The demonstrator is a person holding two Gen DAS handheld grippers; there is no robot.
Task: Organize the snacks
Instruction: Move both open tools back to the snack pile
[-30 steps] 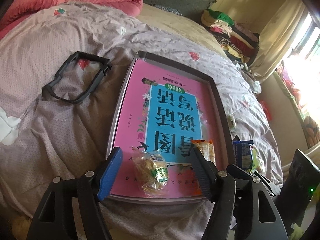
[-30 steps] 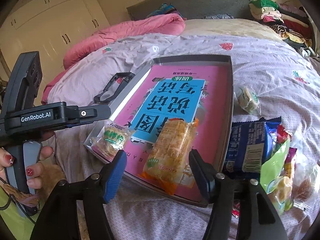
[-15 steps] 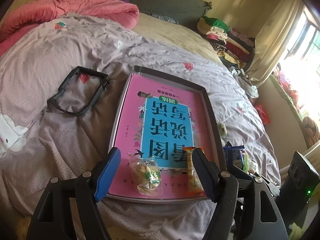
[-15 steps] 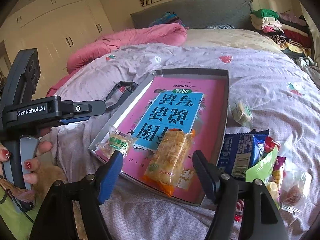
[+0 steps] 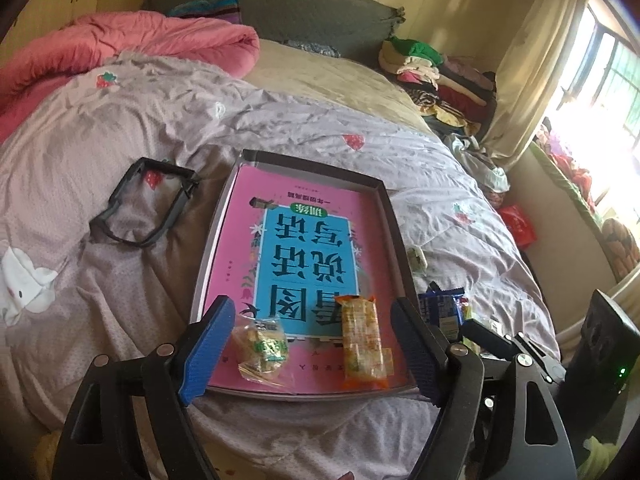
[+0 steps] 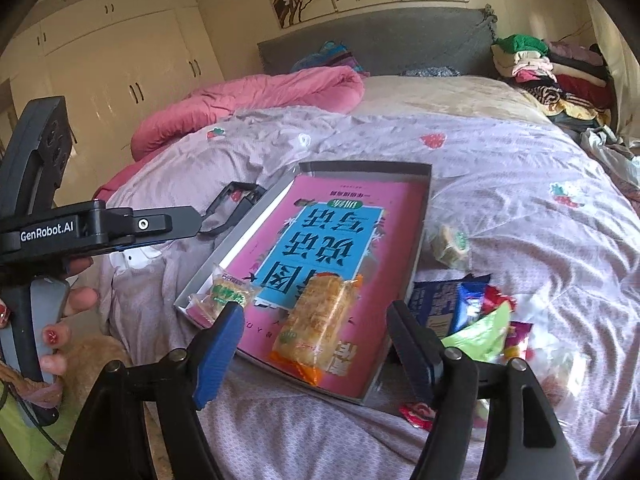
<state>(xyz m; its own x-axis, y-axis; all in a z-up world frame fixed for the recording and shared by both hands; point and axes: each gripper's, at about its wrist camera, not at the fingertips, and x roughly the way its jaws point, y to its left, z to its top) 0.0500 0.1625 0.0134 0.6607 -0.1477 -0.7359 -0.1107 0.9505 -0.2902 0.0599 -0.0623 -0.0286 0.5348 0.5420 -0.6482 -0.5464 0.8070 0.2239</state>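
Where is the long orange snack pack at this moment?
In both views the orange pack lies inside the tray on the pink book, near the tray's front edge, right of the small green-label snack.

Your bed [image 5: 120,320] carries a gray tray [image 5: 394,236] at its middle, with a black frame [image 5: 148,204] lying at the tray's nine o'clock. At three o'clock you have a loose snack pile [image 6: 472,312] on the quilt, and a pink duvet [image 5: 140,48] bunched at eleven.
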